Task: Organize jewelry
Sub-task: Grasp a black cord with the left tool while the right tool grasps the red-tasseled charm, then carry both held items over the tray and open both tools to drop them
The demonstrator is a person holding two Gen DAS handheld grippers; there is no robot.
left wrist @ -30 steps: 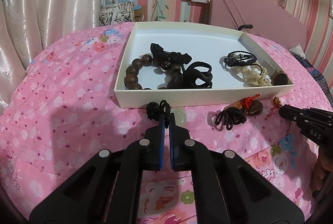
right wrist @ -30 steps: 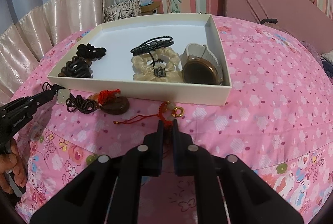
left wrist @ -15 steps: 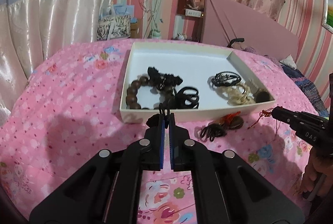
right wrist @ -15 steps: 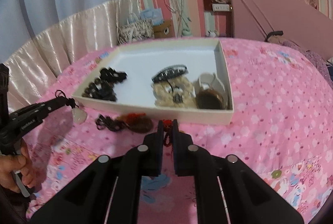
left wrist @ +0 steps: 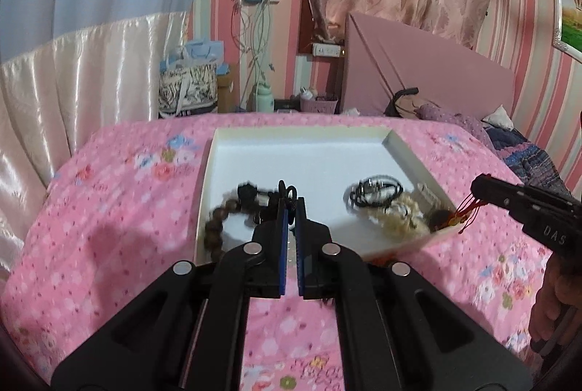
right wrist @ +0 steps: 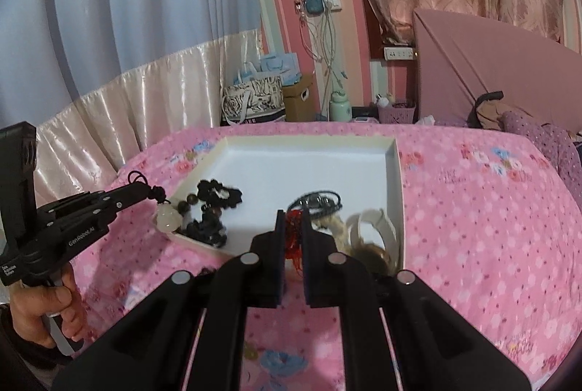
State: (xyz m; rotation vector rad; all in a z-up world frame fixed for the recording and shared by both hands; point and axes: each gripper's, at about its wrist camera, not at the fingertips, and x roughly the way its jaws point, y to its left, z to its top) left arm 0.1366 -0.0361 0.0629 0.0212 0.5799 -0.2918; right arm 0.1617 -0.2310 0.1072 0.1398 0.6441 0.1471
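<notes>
Between the jaws of our left gripper [left wrist: 290, 209] sits the black cord of a pale pendant [right wrist: 166, 220]; the jaws are pinched tight on the cord, so the stone hangs free below them, just over the near left corner of the white tray [left wrist: 302, 151]. Between the jaws of our right gripper [right wrist: 292, 227] we hold a red tasselled charm [right wrist: 293, 238], its threads trailing down from a narrow grip, with a small gold piece dangling beneath in the left view. We judge that both pieces are gripped by their cords because the cords are thin enough to pinch and let the ornaments swing clear. Ahead of both jaws, the tray lies on the pink flowered bed [left wrist: 109, 194] and carries a wooden bead bracelet [left wrist: 218, 227], black hair ties [left wrist: 374, 191], a cream scrunchie [left wrist: 396, 220] and a white band [right wrist: 371, 227]. Both pieces look poised to go into the tray.
</notes>
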